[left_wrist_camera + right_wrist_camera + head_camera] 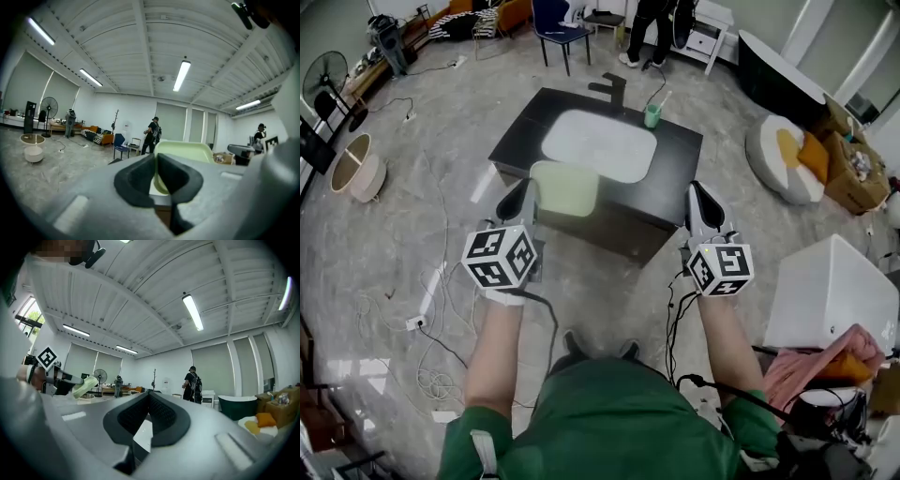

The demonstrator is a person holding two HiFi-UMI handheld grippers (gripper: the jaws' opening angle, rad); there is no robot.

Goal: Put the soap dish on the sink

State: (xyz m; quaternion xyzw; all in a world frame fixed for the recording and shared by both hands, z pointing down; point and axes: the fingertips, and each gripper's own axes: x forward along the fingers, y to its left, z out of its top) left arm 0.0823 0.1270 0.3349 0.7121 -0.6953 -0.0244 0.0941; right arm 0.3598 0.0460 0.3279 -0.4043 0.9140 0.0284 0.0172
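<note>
A pale green soap dish (pixel 565 187) hangs above the front left part of the black sink counter (pixel 675 178), clamped by its near rim in my left gripper (pixel 529 200). In the left gripper view the dish (pixel 187 152) stands up between the shut black pads (pixel 136 180). The white basin (pixel 600 145) lies just beyond the dish. My right gripper (pixel 701 208) hovers at the counter's front right corner, jaws together and nothing between them; its own view shows the pads (pixel 161 416) meeting and the held soap dish (pixel 84 385) off to the left.
A black faucet (pixel 615 91) and a green cup with a toothbrush (pixel 652 114) stand at the counter's back. Cables (pixel 431 309) trail over the grey floor on the left. A white box (pixel 834 291) sits to the right. A person (pixel 652 33) stands far behind the sink.
</note>
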